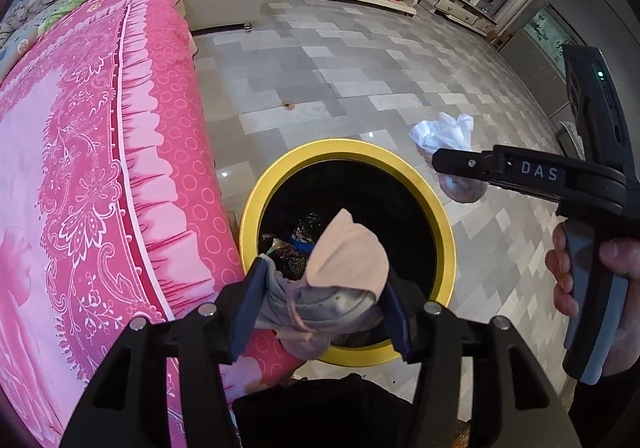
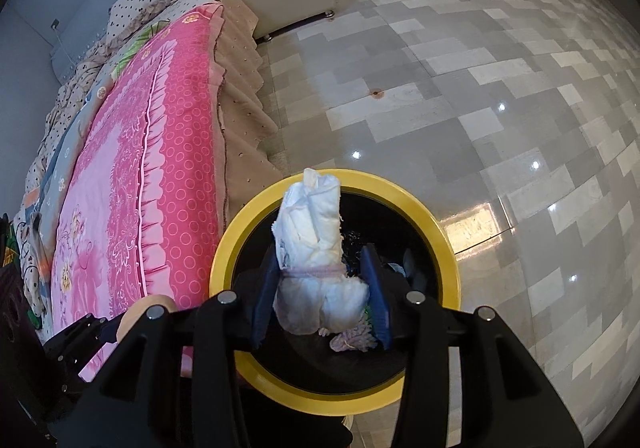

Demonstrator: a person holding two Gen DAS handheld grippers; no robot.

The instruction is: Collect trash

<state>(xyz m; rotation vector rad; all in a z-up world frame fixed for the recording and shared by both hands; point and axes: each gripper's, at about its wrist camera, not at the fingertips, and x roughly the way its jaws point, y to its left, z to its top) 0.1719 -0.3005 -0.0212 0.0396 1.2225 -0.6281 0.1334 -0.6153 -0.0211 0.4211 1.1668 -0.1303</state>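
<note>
Over the yellow-rimmed bin (image 2: 448,248) beside the bed (image 1: 100,168), the left hand-held gripper (image 1: 320,304) loosely bracketed a grey-pink bundle (image 1: 340,280) and the right hand-held gripper (image 2: 320,304) a white wad (image 2: 316,248), jaws spread; either could catch a pad or the rim and spill onto the floor (image 2: 440,88).

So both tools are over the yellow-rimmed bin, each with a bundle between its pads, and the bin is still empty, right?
Not empty. The right wrist view shows trash already inside the yellow-rimmed bin, under the white bundle in the right tool. The rest holds: the left tool has its bundle over the bin.
</note>
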